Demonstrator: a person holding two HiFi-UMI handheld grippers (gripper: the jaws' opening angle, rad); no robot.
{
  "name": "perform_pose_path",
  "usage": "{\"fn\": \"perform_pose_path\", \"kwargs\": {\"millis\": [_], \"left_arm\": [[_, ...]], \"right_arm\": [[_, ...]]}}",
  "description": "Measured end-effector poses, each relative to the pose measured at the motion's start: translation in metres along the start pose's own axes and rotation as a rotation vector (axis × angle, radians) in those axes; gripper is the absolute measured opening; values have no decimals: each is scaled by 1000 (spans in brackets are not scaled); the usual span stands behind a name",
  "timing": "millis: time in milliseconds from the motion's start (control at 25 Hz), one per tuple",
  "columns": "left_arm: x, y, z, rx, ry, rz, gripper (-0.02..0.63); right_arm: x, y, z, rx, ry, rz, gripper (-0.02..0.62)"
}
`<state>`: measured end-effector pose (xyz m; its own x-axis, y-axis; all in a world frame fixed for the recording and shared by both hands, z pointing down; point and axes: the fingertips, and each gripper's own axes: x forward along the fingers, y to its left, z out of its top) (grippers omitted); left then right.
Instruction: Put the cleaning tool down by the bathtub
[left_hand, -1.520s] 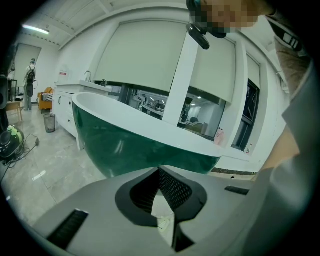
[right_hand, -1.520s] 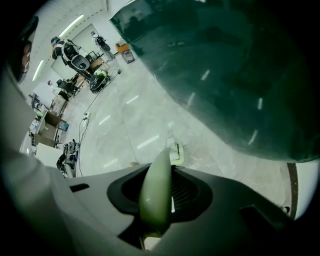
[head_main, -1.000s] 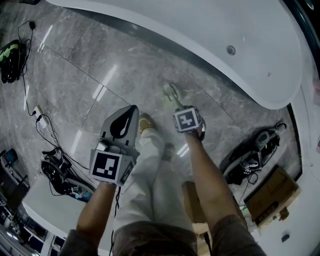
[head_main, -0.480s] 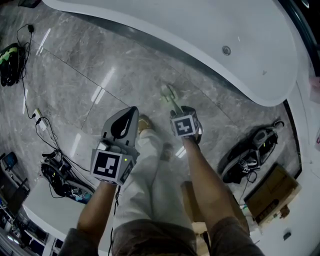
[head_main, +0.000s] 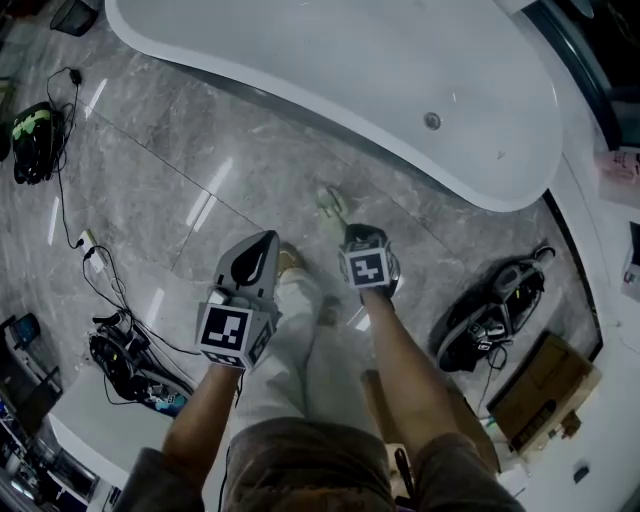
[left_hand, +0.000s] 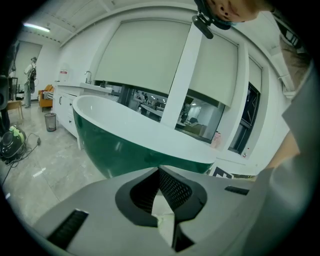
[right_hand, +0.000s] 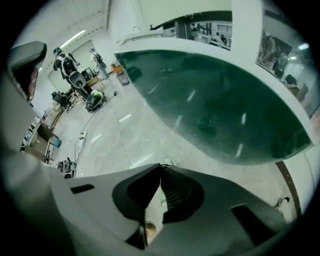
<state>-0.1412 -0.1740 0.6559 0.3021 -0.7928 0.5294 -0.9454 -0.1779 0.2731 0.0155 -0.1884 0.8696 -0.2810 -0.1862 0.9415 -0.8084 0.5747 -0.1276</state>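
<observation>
Head view: brush (head_main: 331, 201) beyond right tool (head_main: 352, 233)

The grey marble floor (head_main: 170, 170) is reflecting streaks of light. A black bag (head_main: 32, 140) with green on it is lying at the far left, with a thin cable (head_main: 58, 180) running past it towards a power strip (head_main: 88, 243). A tangle of leads (head_main: 120, 358) is sitting lower left. A black machine (head_main: 495, 308) is lying on the right, near a cardboard box (head_main: 545, 388). Pale blinds (left_hand: 145, 55) are covering the windows, and a bin (left_hand: 50, 121) is standing by a white counter (left_hand: 67, 92)
</observation>
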Motion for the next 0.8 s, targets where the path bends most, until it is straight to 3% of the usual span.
{"fn": "perform_pose_path", "kwargs": {"millis": [280, 520, 800], "left_arm": [[-33, -36, 48, -44, -6, -23, 0], [-68, -75, 96, -19, -17, -72, 0], [-111, -124, 139, -1, -30, -118, 0]], "right_arm": [[-92, 19, 41, 75, -122, 63, 7], [-189, 26, 83, 137, -268, 117, 6], [-298, 43, 125, 94, -451, 174, 6]]}}
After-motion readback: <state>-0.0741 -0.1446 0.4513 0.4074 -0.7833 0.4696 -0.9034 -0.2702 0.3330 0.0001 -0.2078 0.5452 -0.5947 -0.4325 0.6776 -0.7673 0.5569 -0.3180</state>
